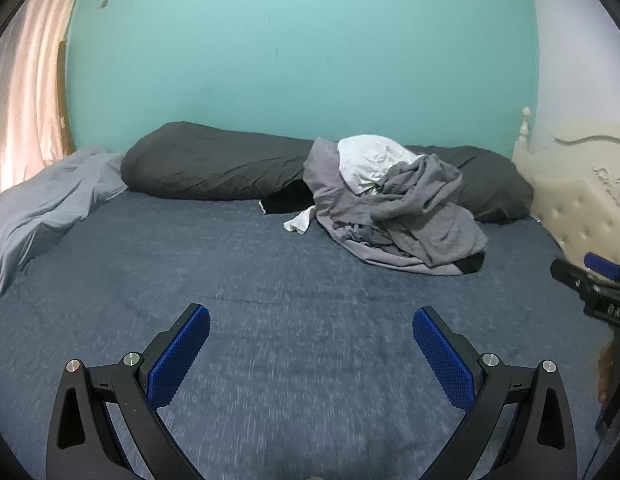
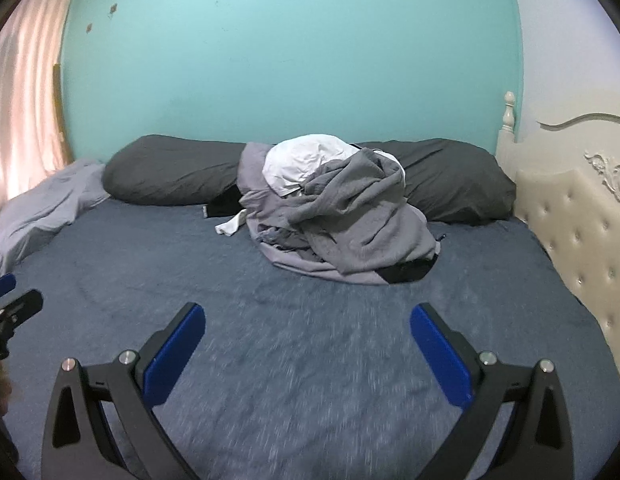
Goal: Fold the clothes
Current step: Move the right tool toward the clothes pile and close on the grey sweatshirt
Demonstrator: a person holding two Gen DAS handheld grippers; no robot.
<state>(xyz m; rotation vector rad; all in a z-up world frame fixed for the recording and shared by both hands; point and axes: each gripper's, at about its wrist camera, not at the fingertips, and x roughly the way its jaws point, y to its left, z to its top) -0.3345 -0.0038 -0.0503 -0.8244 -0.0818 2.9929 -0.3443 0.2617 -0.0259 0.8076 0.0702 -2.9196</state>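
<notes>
We hold the left gripper (image 1: 311,330) and right gripper (image 2: 306,326) with fingers spread wide and empty above the bed (image 2: 310,320); the heap of clothes (image 2: 334,216) lies straight ahead against the dark pillow (image 2: 170,172) (nearer the right gripper, we judge)

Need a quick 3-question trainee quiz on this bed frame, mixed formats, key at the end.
1. True or false: the left tool already grips a garment.
2. What lies on top of the clothes pile? A) white garment B) red towel C) striped sock
3. Fill in: behind the pile, against the wall, lies a dark grey ____.

Key:
1. False. Both the left tool and the right tool are open over the blue bedsheet, holding nothing.
2. A, the white garment.
3. Pillow.
</notes>
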